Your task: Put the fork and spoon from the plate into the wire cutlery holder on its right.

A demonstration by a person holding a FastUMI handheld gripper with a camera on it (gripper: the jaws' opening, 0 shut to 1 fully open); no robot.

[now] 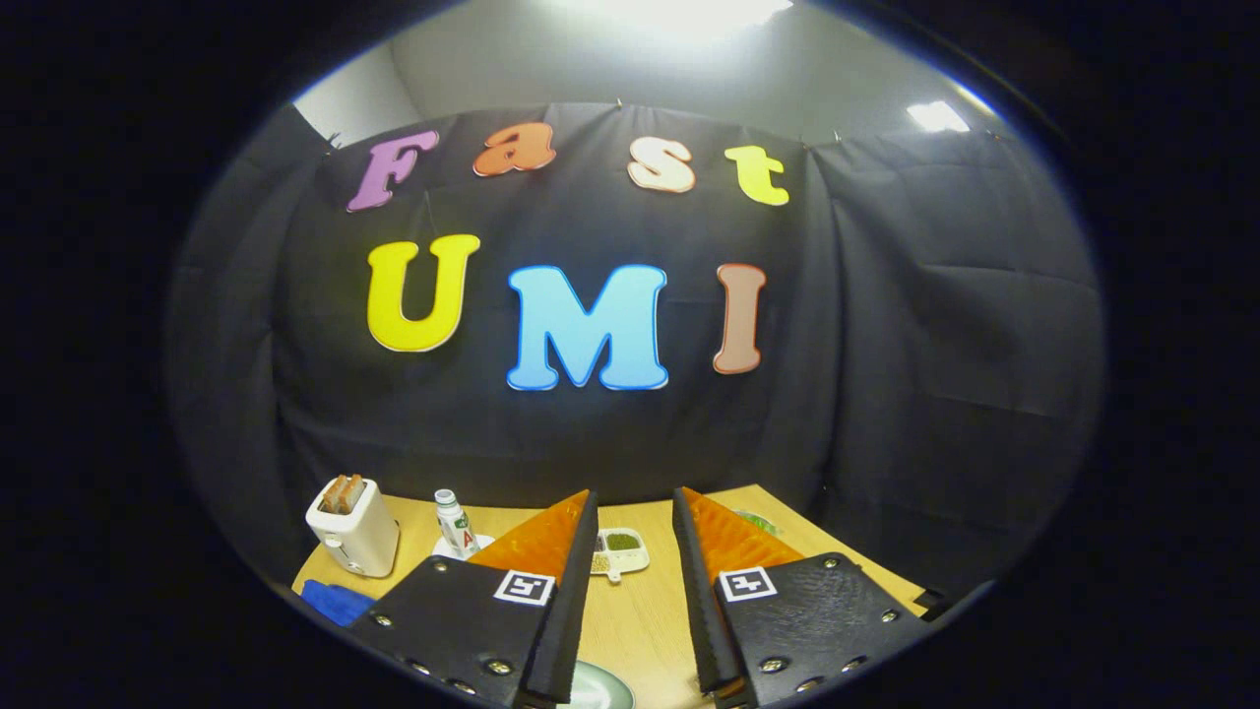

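Above the wooden table (640, 611) the gripper (635, 502) hangs level, fingers parted and holding nothing. Beneath them only the plate (596, 689) rim peeks out; fork, spoon and holder lie hidden, so the stage stays unsettled. Tilting down would reveal them.

The wooden table (640, 611) carries a toaster (352, 527), bottle (454, 523), divided dish (620, 551), blue cloth (335, 601) and plate (596, 689).
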